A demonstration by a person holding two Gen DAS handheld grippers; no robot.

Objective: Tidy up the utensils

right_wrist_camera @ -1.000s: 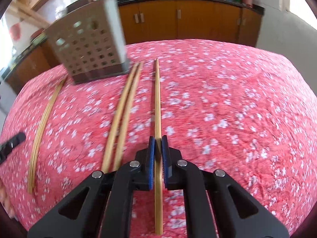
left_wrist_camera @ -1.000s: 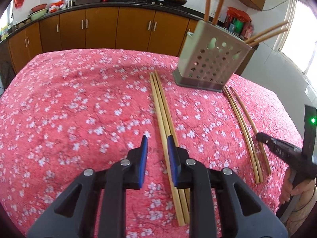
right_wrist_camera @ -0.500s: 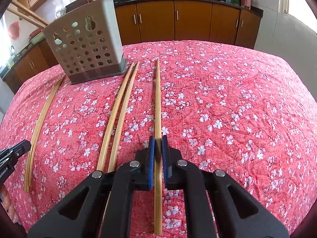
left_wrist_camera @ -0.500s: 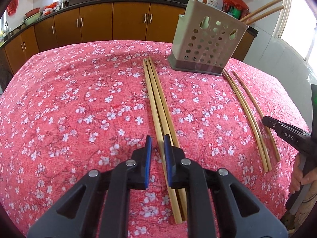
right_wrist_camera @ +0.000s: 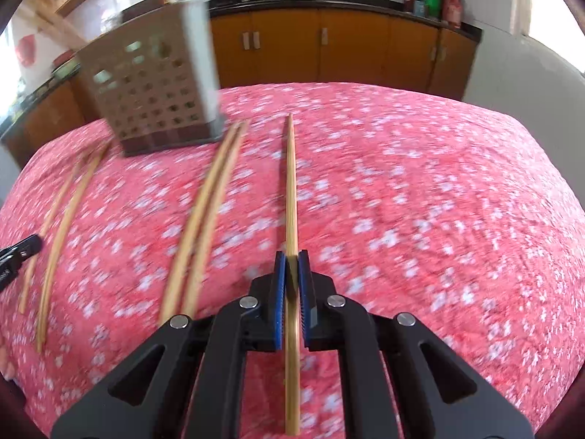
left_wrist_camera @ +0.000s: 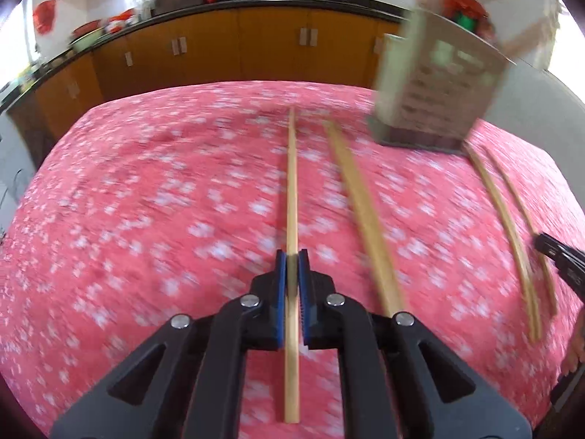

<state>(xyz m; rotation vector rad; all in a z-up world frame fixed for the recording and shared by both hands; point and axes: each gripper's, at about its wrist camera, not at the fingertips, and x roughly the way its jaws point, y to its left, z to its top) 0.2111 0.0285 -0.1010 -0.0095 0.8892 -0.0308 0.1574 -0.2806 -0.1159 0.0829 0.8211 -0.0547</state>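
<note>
My left gripper (left_wrist_camera: 291, 256) is shut on a bamboo chopstick (left_wrist_camera: 291, 183) that points away along its fingers, above the pink floral cloth. My right gripper (right_wrist_camera: 291, 256) is shut on another chopstick (right_wrist_camera: 291, 183) the same way. A perforated grey utensil holder (left_wrist_camera: 435, 84) stands at the back right in the left wrist view and at the back left in the right wrist view (right_wrist_camera: 153, 91), with chopsticks sticking out of it. Loose chopsticks lie on the cloth: a pair (left_wrist_camera: 362, 212) right of the left gripper, two more (left_wrist_camera: 508, 216) further right.
The table is covered with a pink floral cloth (left_wrist_camera: 146, 201). Orange kitchen cabinets (left_wrist_camera: 237, 44) with pots on the counter run along the back. The tip of the other gripper shows at the right edge (left_wrist_camera: 559, 259) and at the left edge (right_wrist_camera: 18, 252).
My left gripper has closed on one chopstick from the middle group and lifted it. Both views have shifted and blurred with motion; the right gripper still holds its chopstick.
</note>
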